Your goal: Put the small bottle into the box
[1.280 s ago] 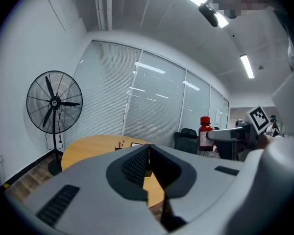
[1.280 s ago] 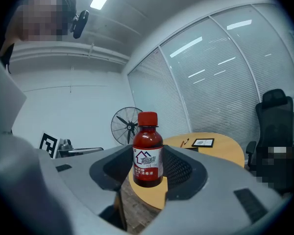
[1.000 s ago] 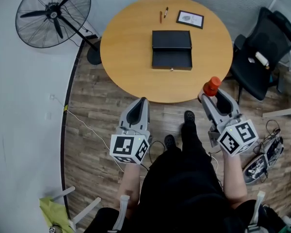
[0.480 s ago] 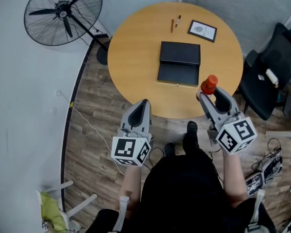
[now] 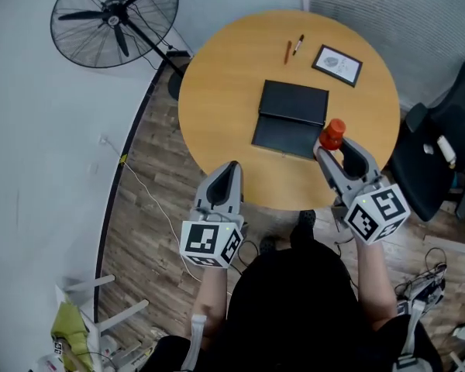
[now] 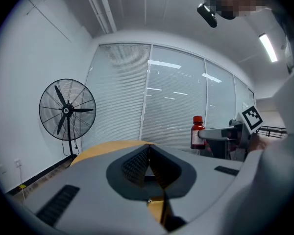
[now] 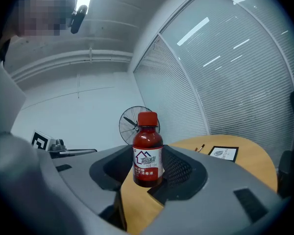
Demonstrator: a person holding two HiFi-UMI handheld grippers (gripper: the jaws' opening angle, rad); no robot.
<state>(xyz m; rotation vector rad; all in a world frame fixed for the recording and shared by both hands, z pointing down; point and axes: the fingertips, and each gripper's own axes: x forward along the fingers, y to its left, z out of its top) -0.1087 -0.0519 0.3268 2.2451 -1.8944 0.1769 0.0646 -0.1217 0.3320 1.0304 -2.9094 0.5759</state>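
A small dark-red bottle (image 5: 332,134) with a red cap and a white label stands upright between the jaws of my right gripper (image 5: 330,147), which is shut on it. The right gripper view shows the same bottle (image 7: 147,150) held over the round table's near edge. An open black box (image 5: 290,119) lies in the middle of the wooden table (image 5: 217,115), just left of and beyond the bottle. My left gripper (image 5: 230,169) hangs over the table's front edge, shut and empty. From the left gripper view (image 6: 148,153) the bottle (image 6: 197,132) appears off to the right.
Two pens (image 5: 293,48) and a framed card (image 5: 336,64) lie at the table's far side. A standing fan (image 5: 112,18) is at the far left, a black office chair (image 5: 446,146) at the right. A cable runs over the wooden floor (image 5: 139,200).
Both grippers have come closer to the table. The bottle in the right gripper now sits over the table's edge beside the box, where before it was short of the table.
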